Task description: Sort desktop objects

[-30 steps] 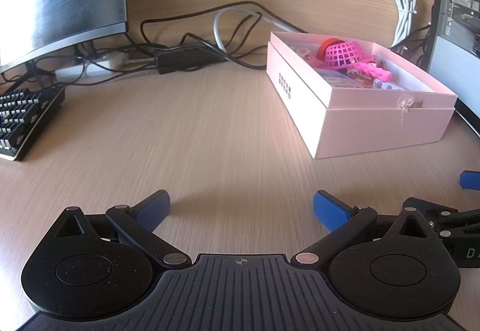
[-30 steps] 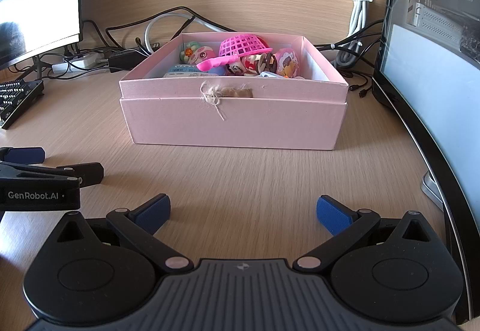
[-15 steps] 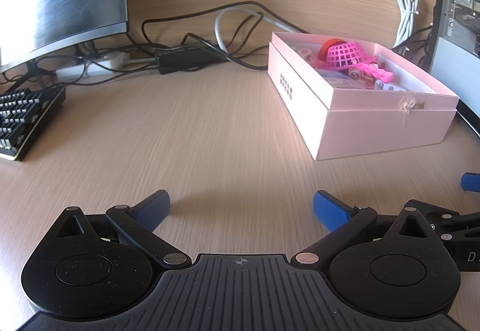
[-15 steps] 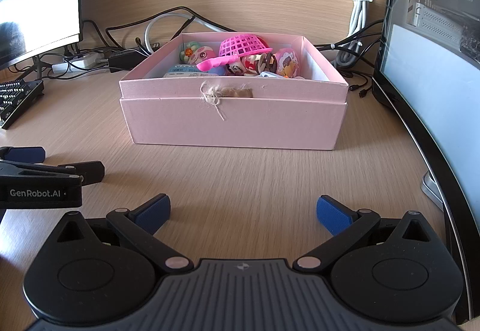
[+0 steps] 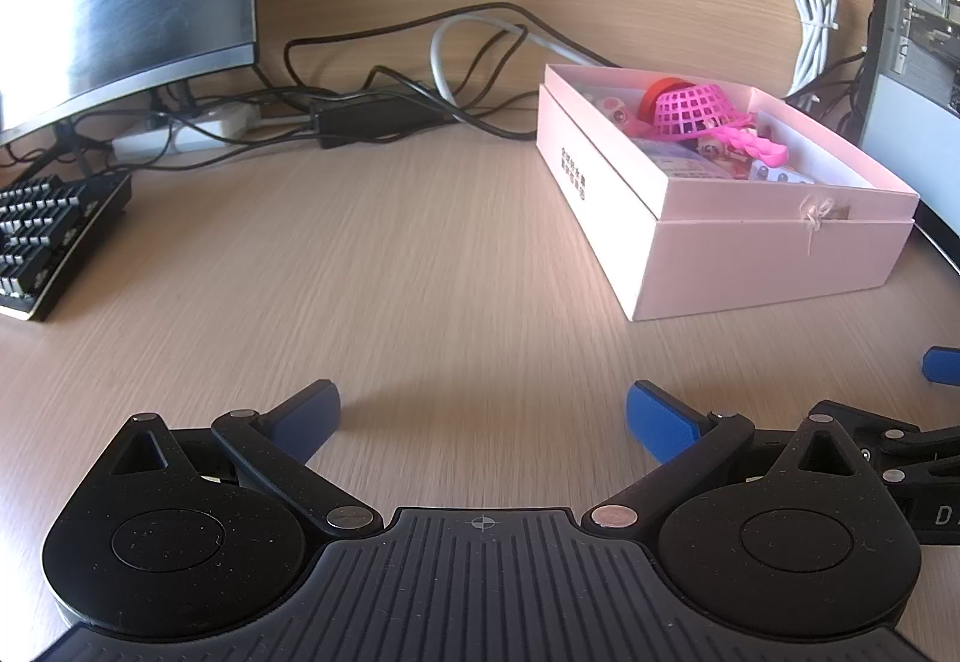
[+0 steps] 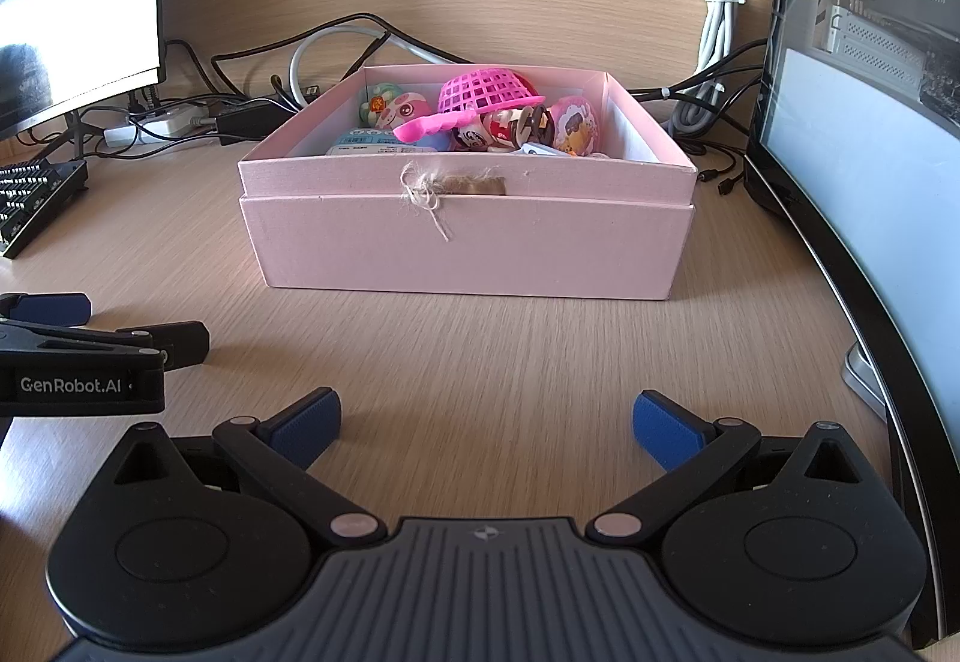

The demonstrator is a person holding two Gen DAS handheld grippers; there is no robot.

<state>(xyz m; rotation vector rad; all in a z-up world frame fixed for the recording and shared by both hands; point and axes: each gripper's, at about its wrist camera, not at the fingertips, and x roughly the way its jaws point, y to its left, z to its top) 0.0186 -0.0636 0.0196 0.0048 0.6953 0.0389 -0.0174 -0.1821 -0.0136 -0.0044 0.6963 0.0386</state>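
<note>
the pink box (image 6: 468, 242) sat open on the desk (image 6: 480, 350), a pink basket (image 6: 486, 89) among the toys inside. only the right wrist view showed "genrobot.ai" on the left gripper (image 5: 483, 413), left of the box. both it and the right gripper (image 6: 486, 422) were spread, empty.

The pink box (image 6: 468, 242) wall hides the lower toys (image 6: 480, 131); keyboard (image 5: 48, 236) is cropped.
</note>
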